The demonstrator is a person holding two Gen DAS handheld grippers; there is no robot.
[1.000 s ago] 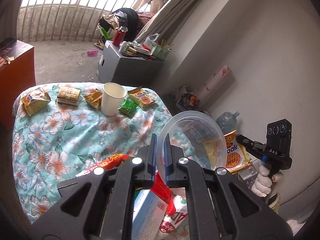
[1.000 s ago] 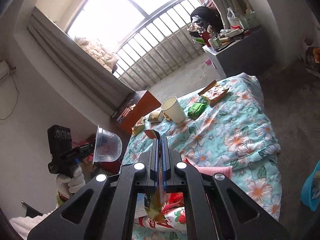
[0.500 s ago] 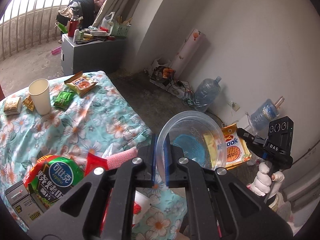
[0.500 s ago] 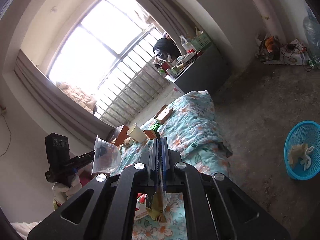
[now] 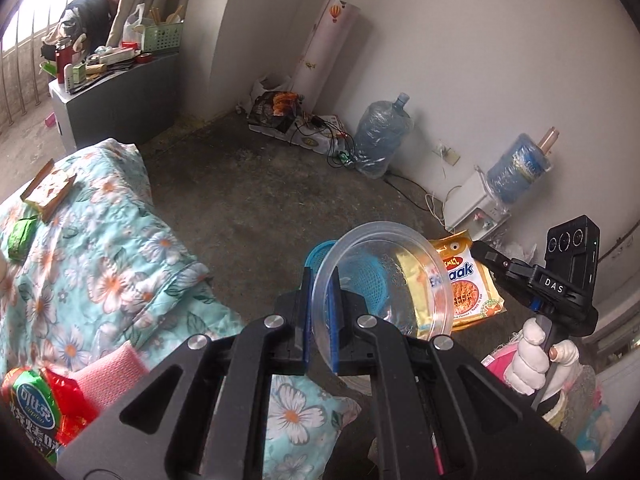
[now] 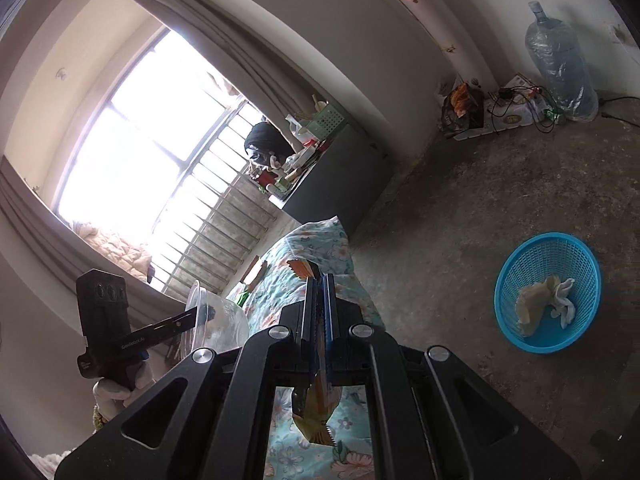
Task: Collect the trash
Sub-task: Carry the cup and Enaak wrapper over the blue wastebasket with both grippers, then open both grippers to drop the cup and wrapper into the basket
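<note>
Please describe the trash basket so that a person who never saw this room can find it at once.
Look at the bare grey floor between the flowered bed and the white wall. The basket stands there alone, round, with crumpled pale trash inside. It is the only bright blue mesh thing on the floor; the water bottle by the wall is clear.

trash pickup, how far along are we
Done: the blue basket already holds some crumpled scraps. In hand: left gripper pinches a clear plastic bowl; right gripper pinches a snack wrapper, neither dropped yet. Left: a green packet and other wrappers on the floral bedspread.
</note>
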